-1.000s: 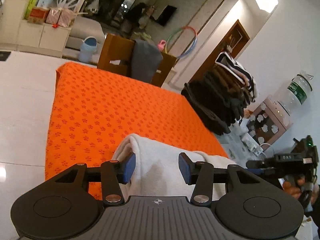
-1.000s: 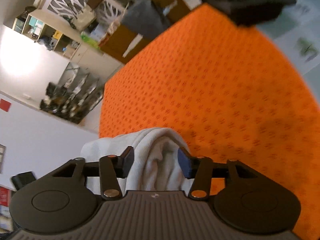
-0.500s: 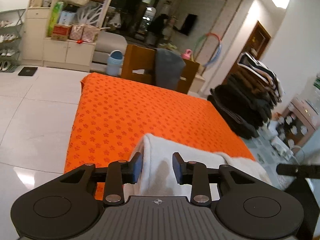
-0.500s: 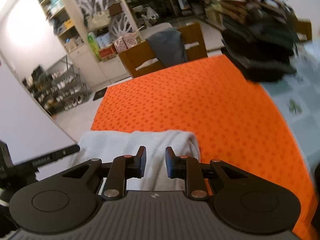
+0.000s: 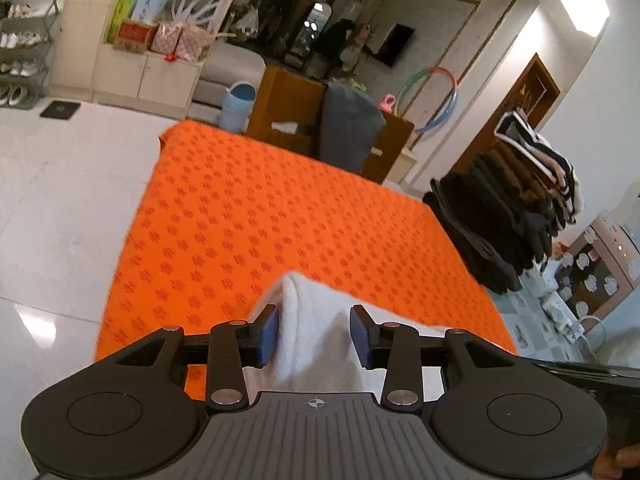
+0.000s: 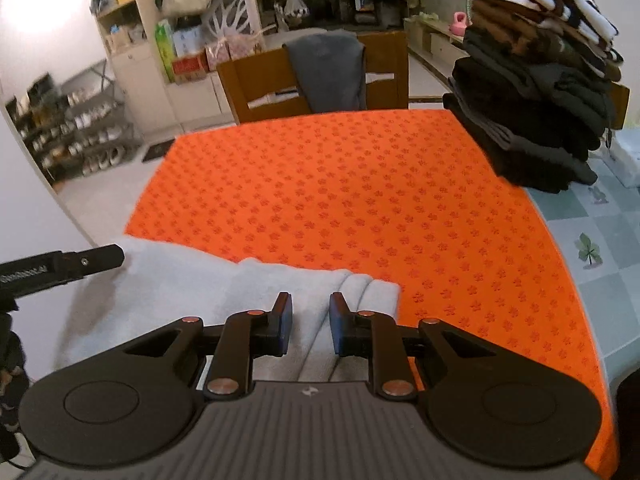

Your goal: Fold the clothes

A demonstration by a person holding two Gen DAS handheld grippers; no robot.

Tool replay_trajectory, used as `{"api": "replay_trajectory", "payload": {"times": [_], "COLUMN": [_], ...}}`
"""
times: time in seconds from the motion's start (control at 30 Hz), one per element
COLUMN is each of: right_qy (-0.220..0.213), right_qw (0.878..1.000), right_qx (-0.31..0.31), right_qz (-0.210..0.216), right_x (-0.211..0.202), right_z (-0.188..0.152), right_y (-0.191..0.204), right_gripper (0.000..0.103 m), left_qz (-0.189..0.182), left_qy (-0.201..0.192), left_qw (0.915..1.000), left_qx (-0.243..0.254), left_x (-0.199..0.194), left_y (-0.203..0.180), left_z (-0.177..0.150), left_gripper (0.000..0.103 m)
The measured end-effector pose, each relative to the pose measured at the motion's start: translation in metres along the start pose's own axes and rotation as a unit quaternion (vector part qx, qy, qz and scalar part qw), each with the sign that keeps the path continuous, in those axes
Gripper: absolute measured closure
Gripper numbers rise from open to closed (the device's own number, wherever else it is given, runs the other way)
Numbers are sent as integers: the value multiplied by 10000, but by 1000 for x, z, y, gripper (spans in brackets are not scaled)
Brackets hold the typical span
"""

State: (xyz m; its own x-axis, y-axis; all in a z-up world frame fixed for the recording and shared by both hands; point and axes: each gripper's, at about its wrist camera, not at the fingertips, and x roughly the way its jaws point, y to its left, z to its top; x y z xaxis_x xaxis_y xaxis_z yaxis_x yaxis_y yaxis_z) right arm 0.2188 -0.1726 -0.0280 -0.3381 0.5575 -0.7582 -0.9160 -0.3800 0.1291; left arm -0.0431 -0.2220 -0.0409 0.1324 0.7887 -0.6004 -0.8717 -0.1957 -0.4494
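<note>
Here we are over the orange flower-patterned table cover (image 5: 280, 216), and the white folded fleece garment (image 5: 316, 320) lies at its near edge, right under both tools; the left gripper (image 5: 314, 334) has a raised fold of that white cloth between its blue pads (image 5: 269, 334), the left pad against the fabric, the right pad at the fold's far flank, and its jaws have just been opening a little, so whether they truly pinch I cannot tell; over to the right wrist view, the right gripper (image 6: 310, 330) stands with a narrow gap, its jaws having just been closing, a ridge of the pale cloth running up between them; the pads look close on the fabric, yet a firm grip is not clear; the garment's folded corner (image 6: 376, 288) sits just ahead of those fingers, layers stacked; a black bar of the other tool (image 6: 64, 264) pokes in from the left above the cloth; a tall stack of dark folded clothes (image 6: 536, 120) rests at the table's far right; a wooden chair with a grey garment draped on it (image 6: 326, 72) stands beyond the far edge.
</note>
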Motion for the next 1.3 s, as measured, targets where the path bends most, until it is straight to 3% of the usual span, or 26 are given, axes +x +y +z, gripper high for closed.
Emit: {"api": "replay_trajectory", "payload": {"times": [0.07,0.13,0.23,0.53,0.73,0.87,1.03,1.17,1.3], "right_qy": [14,-33,-186,-419,-364,-174,-166,-152,288], "right_qw": [9996,9994,9995,9986,9982,9986,9980,9984,9984], "right_qx": [-239,-310,-232,279,423,323,315,284,-116], "right_qz": [-115,-134,-80,173,213,379,528,458,481], "right_x": [8,11,2,-43,-37,-26,-32,-21,9], "right_z": [-4,-7,-6,1,-2,3,23,43,51], "right_y": [4,4,-1,-37,-45,-44,-47,-50,-35], "right_gripper": [89,93,99,100,100,100,98,92,80], "left_qz": [-30,-3,-145,-732,-636,-432,-489,-530,-446], "left_qy": [70,6,-80,-47,40,225,312,267,197], "left_qw": [10000,9999,9998,9958,9950,9954,9938,9942,9956], "left_qx": [51,156,-69,-541,-772,-825,-948,-897,-804], "left_x": [4,1,-11,-57,-49,-25,-22,-25,-29], "left_y": [-4,-8,-6,1,11,24,30,23,17], "left_z": [-5,-7,0,7,6,5,4,3,4], "left_gripper": [63,76,86,88,88,87,86,86,87]}}
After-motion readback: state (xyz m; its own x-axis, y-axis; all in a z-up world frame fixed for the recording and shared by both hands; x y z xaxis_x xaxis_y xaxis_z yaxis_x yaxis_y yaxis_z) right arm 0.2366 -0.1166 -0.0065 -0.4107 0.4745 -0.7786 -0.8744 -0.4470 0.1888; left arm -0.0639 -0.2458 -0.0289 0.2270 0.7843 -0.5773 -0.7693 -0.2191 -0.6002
